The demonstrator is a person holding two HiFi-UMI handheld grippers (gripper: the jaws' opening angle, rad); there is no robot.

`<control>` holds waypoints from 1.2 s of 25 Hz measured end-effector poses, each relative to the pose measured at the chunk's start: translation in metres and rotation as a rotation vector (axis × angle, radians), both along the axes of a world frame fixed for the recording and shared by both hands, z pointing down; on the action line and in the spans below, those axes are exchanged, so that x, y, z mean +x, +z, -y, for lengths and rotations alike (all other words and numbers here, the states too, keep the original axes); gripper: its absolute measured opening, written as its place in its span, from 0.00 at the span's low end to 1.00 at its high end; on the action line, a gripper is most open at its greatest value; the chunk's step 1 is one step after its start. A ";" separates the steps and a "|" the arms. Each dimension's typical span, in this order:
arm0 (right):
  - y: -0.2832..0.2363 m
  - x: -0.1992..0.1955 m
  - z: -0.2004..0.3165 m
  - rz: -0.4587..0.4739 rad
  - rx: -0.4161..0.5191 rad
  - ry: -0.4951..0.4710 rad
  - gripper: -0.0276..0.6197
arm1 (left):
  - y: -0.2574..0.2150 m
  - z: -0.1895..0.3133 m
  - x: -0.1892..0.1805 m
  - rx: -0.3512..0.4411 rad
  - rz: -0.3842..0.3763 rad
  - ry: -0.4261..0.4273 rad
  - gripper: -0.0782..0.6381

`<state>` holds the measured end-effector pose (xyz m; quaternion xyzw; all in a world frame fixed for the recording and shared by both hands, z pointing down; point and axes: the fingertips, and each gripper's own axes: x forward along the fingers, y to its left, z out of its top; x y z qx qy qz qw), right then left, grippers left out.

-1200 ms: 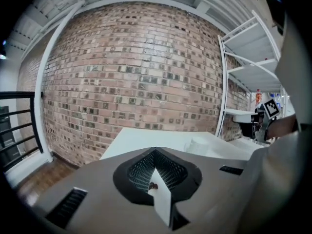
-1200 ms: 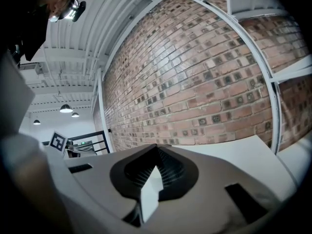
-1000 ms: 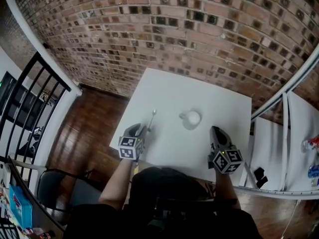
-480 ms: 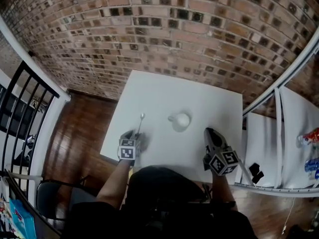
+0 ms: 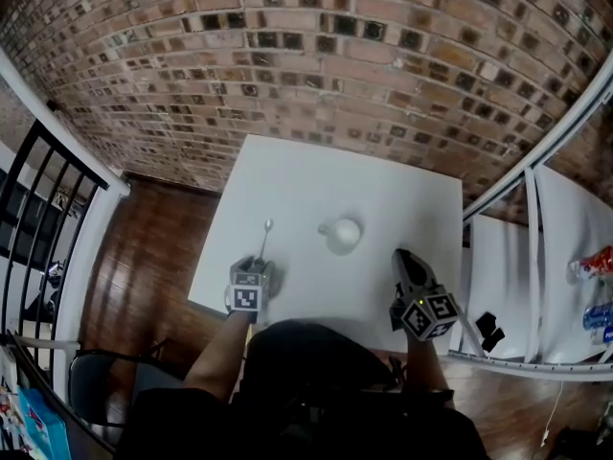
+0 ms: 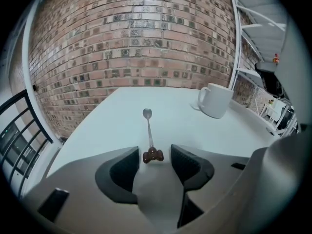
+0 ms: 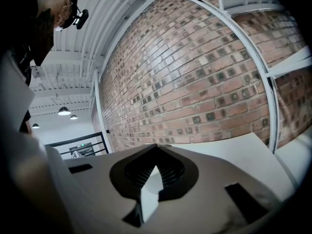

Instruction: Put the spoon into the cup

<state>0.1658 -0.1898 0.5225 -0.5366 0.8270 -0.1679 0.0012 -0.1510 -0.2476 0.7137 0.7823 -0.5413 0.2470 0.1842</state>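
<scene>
A thin metal spoon (image 6: 148, 130) with a brown knob on its handle end lies flat on the white table (image 5: 316, 171); the head view shows the spoon (image 5: 262, 242) left of centre. My left gripper (image 6: 152, 153) sits low at that handle end. Its jaws are opening, the knob lies between them, and the pads (image 6: 124, 167) do not press on it. The white cup (image 6: 214, 100) stands upright ahead to the right, and the head view places the cup (image 5: 343, 235) mid-table. My right gripper (image 5: 400, 255) hovers near the table's front right, jaws shut and holding nothing (image 7: 156, 146).
A brick wall (image 5: 316, 56) runs behind the table. A black railing (image 5: 38, 190) and wooden floor lie to the left. White shelving (image 5: 536, 257) stands close on the right, beside my right gripper. The table's front edge is just under both grippers.
My left gripper has sunk toward the table and now sits right behind the spoon's handle end. The right gripper has stayed put. Spoon and cup have not moved on the table.
</scene>
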 end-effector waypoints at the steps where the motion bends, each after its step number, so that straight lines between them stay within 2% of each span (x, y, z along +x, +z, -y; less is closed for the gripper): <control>1: 0.000 -0.001 0.001 -0.003 0.002 -0.004 0.05 | 0.000 0.000 0.000 -0.008 0.003 0.000 0.40; 3: 0.002 -0.004 0.002 -0.002 0.005 -0.010 0.05 | -0.001 0.002 -0.002 -0.027 0.012 -0.008 0.40; 4: 0.002 -0.005 0.002 0.001 0.005 -0.013 0.05 | -0.001 0.004 -0.005 -0.036 0.016 -0.015 0.32; 5: 0.003 -0.006 0.002 0.003 0.006 -0.016 0.05 | 0.000 0.004 -0.007 -0.046 0.018 -0.017 0.29; 9: -0.001 -0.009 0.001 -0.002 0.015 -0.028 0.05 | -0.003 0.002 -0.005 -0.054 0.015 0.008 0.28; 15: -0.004 -0.007 0.001 -0.009 0.025 -0.027 0.05 | -0.014 0.004 -0.009 -0.016 -0.028 -0.044 0.29; 22: -0.008 -0.004 -0.001 0.003 0.024 0.000 0.05 | -0.067 0.018 -0.042 0.124 -0.081 -0.120 0.29; 30: -0.021 -0.005 0.006 -0.015 0.054 -0.024 0.05 | -0.171 0.022 -0.060 0.376 -0.130 -0.121 0.29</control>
